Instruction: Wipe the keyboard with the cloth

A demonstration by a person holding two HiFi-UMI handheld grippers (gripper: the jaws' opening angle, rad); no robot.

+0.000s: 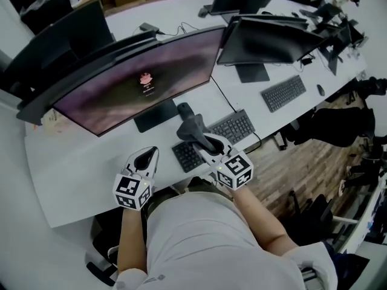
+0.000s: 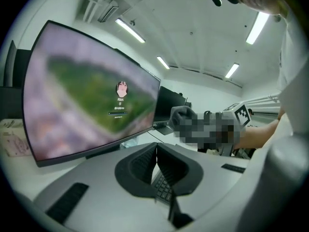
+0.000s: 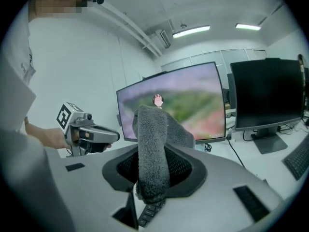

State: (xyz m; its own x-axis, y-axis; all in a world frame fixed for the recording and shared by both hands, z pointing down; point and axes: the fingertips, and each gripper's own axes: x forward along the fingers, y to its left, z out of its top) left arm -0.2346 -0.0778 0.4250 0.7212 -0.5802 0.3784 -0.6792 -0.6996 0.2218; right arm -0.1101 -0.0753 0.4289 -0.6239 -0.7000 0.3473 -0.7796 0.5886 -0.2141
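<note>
We hold the right gripper [image 1: 204, 141] pinched on a grey fuzzy cloth [image 1: 191, 125]. The cloth stands up between its jaws above the left part of the black flat keyboard [image 1: 239, 125]. In the right gripper view the cloth [image 3: 152, 144] fills the gap between the jaws, and a few keys show just below it. We cannot tell whether the cloth touches them. The keyboard lies on the white desk [image 1: 78, 162] near its front edge, just right of the stand of the wide curved monitor [image 1: 133, 83]. Our left gripper [image 1: 150, 154] is left of the keyboard over bare desk, its jaws pressed together with nothing between them.
</note>
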